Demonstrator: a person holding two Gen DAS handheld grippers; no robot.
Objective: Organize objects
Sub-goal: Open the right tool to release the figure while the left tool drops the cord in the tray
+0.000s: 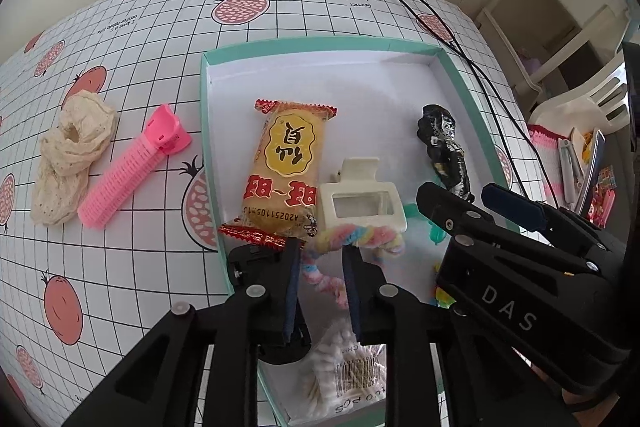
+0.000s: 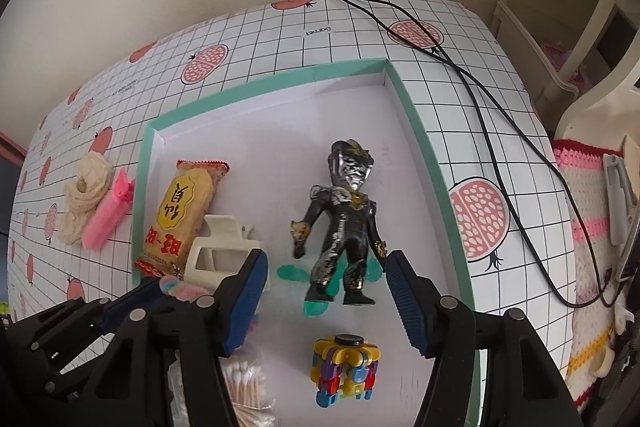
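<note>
Nearest, the left tongs (image 1: 320,291) stand narrowly parted over the fuzzy pastel rainbow hair tie (image 1: 352,239), which lies between their fingers inside the shallow mint-rimmed white cardboard box (image 1: 206,115); whether they grip it I cannot tell. Lifting it could drag the cream plastic claw hair clip (image 1: 360,203) it touches, or nudge the orange foil snack packet (image 1: 286,167) beside.

The right tongs (image 2: 324,303) are spread wide, holding nothing, above the black-and-silver toy figure (image 2: 344,227); closing here could tip it onto the multicoloured plastic block toy (image 2: 346,367).

Farther off, the box's back half is bare floor. Left of the rim, the pink plastic hair roller clip (image 1: 132,171) and cream lace scrunchie (image 1: 68,155) wait on the gridded tabletop (image 1: 280,7); black cables (image 2: 480,107) trail right.
</note>
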